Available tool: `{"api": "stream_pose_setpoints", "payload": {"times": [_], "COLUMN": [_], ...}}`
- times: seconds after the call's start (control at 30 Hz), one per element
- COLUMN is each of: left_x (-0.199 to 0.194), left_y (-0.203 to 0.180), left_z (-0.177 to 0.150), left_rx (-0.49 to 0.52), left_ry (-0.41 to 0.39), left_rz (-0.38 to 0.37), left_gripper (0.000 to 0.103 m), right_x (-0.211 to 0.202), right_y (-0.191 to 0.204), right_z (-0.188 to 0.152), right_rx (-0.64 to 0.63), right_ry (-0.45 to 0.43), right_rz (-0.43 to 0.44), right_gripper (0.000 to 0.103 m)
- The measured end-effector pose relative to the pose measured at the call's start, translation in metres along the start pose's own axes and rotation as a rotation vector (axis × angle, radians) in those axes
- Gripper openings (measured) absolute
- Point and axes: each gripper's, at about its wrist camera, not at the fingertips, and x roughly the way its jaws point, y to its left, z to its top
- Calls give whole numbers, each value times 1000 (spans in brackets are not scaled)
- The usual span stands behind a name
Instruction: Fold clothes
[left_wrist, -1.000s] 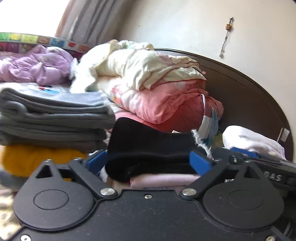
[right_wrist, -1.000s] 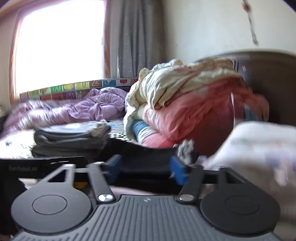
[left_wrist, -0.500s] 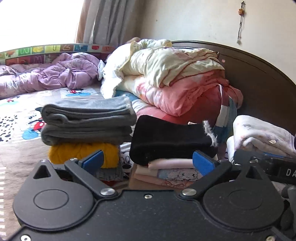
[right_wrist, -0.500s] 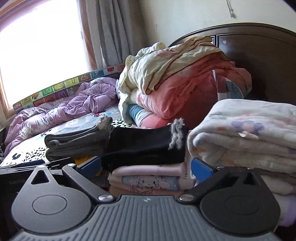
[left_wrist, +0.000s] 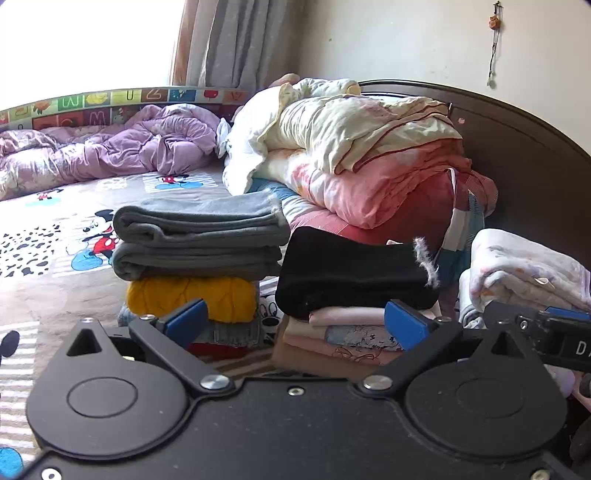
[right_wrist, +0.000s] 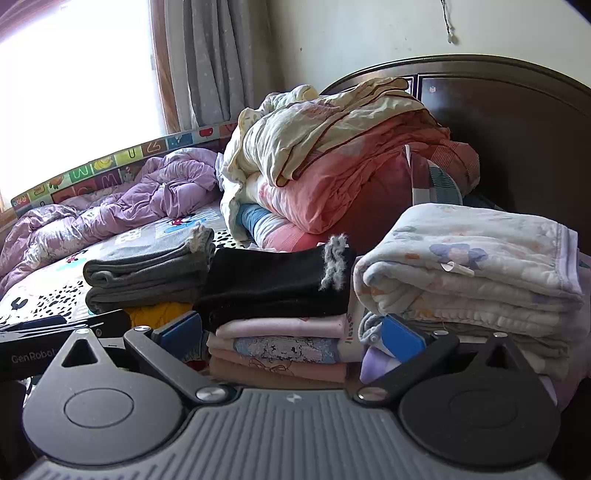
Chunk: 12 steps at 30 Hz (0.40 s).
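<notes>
A folded black garment (left_wrist: 351, 273) (right_wrist: 273, 282) lies on top of a stack of pink and printed folded clothes (left_wrist: 343, 339) (right_wrist: 280, 350) on the bed. My left gripper (left_wrist: 295, 325) stands open in front of that stack, its blue pads (left_wrist: 184, 321) wide apart with nothing between them. My right gripper (right_wrist: 291, 334) is open too, a short way back from the same stack, nothing held. To the left sits a pile of grey folded clothes (left_wrist: 199, 236) (right_wrist: 147, 273) over a yellow one (left_wrist: 192, 299). A floral folded blanket (right_wrist: 469, 266) (left_wrist: 524, 273) is stacked to the right.
A heap of cream and pink quilts (left_wrist: 362, 155) (right_wrist: 332, 162) rises behind the stacks against a dark headboard (left_wrist: 524, 155). A crumpled purple quilt (left_wrist: 96, 147) lies at the far left under the window. The cartoon-print bedsheet (left_wrist: 48, 236) stretches out on the left.
Both grippers have let go of the black garment and drawn back and up from it. The right gripper's jaws have widened. The black garment now rests on the pink stack.
</notes>
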Motion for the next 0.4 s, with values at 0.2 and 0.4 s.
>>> {"api": "stream_pose_setpoints", "payload": {"times": [0.2, 0.4], "left_x": [-7, -14], "left_y": [-11, -17], "left_z": [0, -3], "left_rx": [48, 70], "left_ry": [-4, -33], "left_rz": [7, 3], "left_gripper": [103, 101], "right_x": [-3, -7], "right_y": [-1, -2], "right_z": [-2, -4], "right_rx": [4, 4], "right_ry": [10, 7], "right_rz": [-8, -6], "right_gripper": [103, 103]}}
